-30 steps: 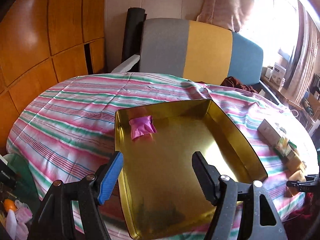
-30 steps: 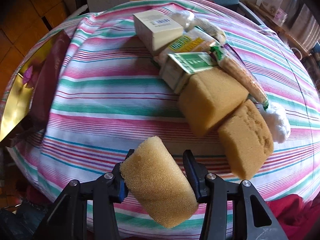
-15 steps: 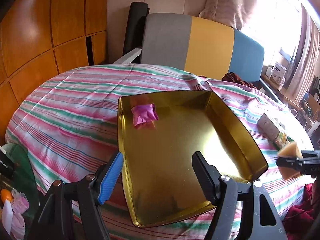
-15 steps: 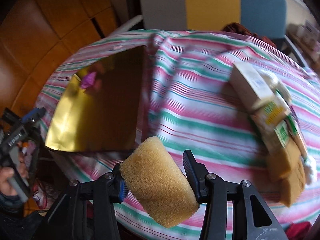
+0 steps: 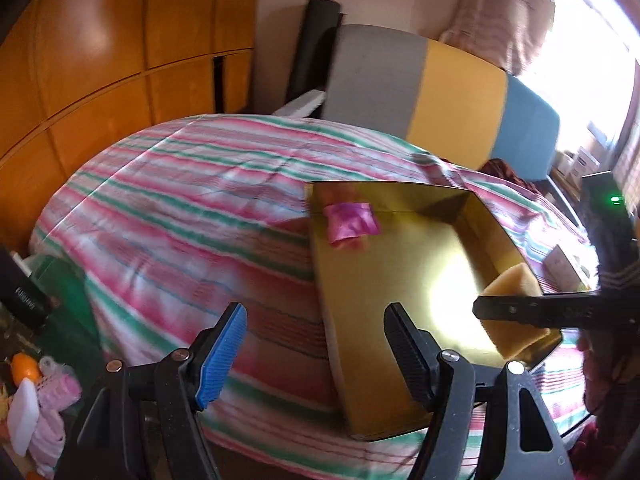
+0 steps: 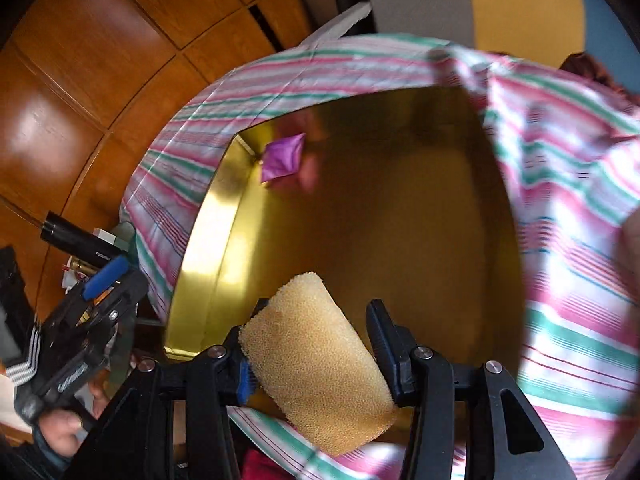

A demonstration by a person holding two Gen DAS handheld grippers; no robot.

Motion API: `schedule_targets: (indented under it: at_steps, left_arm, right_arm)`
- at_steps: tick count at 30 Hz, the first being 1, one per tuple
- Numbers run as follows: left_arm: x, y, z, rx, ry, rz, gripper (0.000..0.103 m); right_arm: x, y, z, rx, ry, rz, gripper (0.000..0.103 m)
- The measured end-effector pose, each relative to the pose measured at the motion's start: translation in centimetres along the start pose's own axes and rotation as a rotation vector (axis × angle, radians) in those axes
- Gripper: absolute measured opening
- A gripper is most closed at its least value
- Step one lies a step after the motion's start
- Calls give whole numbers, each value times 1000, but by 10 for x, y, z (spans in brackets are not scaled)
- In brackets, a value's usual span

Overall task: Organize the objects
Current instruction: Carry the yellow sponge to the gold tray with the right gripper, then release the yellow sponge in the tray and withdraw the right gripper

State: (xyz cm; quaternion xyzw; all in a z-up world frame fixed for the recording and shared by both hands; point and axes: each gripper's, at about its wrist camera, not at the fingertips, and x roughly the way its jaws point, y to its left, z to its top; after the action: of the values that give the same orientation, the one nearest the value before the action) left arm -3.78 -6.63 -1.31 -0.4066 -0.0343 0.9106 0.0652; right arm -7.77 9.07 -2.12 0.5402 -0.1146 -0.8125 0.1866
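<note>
A gold metal tray (image 5: pixel 404 280) (image 6: pixel 208 216) lies on the striped bedcover (image 5: pixel 192 216). A pink packet (image 5: pixel 351 220) (image 6: pixel 283 156) lies in its far left corner. My right gripper (image 6: pixel 312 332) is shut on a yellow sponge (image 6: pixel 316 364) and holds it above the tray's near edge; the sponge also shows in the left wrist view (image 5: pixel 516 312) at the tray's right corner. My left gripper (image 5: pixel 316 344) is open and empty, over the bedcover just left of the tray's near left edge. It also shows in the right wrist view (image 6: pixel 100 280).
A grey, yellow and blue chair back (image 5: pixel 440 100) stands behind the bed. Wooden panels (image 5: pixel 100 60) line the left wall. Small boxes (image 5: pixel 560 264) lie on the cover right of the tray. Clutter (image 5: pixel 32 400) sits low at the left.
My right gripper has carried the sponge left from the pile of objects to above the tray. My left gripper has shifted left, off the tray's middle.
</note>
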Motion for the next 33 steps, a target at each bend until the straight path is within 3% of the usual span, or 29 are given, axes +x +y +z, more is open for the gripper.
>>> schedule_targets:
  at_steps: [5, 10, 11, 12, 13, 22, 27, 33]
  left_arm:
    - [-1, 29, -2, -74, 1, 37, 72]
    - [1, 33, -3, -82, 7, 29, 72]
    - [2, 32, -4, -82, 12, 24, 72]
    - [4, 31, -5, -81, 17, 20, 72]
    - [5, 32, -5, -81, 20, 18, 72]
    - [11, 26, -9, -76, 33, 7, 72]
    - [9, 18, -10, -53, 30, 8, 72]
    - [7, 2, -12, -11, 30, 1, 73]
  right_arm:
    - [47, 15, 24, 67, 55, 38, 51]
    - [79, 29, 57, 165, 46, 114, 56]
    - [83, 31, 62, 191, 38, 142, 72]
    - [87, 32, 68, 225, 35, 180, 97]
    - [90, 32, 71, 250, 27, 214, 103]
    - [76, 31, 61, 222, -21, 210, 103]
    - [50, 26, 47, 162, -75, 132, 103]
    - [22, 35, 29, 16, -135, -25, 103]
